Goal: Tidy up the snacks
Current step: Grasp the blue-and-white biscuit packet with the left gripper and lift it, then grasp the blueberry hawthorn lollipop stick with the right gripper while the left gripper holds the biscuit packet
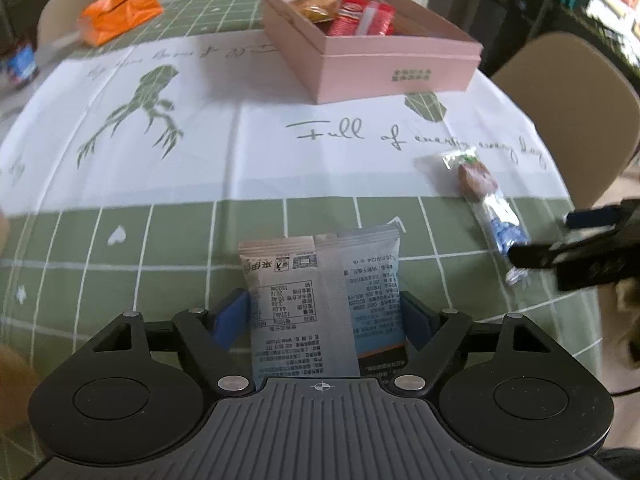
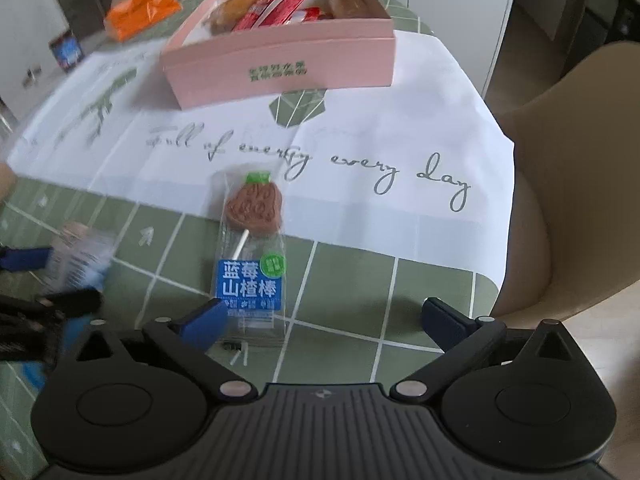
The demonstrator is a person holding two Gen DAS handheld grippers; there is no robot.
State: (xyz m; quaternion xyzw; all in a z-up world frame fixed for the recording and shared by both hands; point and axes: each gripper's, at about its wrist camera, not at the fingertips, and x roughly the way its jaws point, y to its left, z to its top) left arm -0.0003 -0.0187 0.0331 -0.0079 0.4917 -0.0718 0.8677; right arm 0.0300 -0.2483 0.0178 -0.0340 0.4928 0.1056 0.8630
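Between the blue pads of the left claw point(image 1: 324, 314) sits a gray snack packet point(image 1: 320, 300), and the pads press it from both sides. The packet has tiny print on it and pokes out forward, toward the pink box point(image 1: 396, 68) far across the counter point(image 1: 160, 240). The box is open and already has red and brown snacks inside.

Just in front of the right claw point(image 2: 326, 318) lies a lollipop point(image 2: 253, 248) in a clear wrapper with a blue label. It lies flat, stick end closest to the claw and brown candy end pointing away. The right claw is spread wide with nothing in it, and it is the nearer one. The lollipop lies a bit to the left of the middle of the gap.
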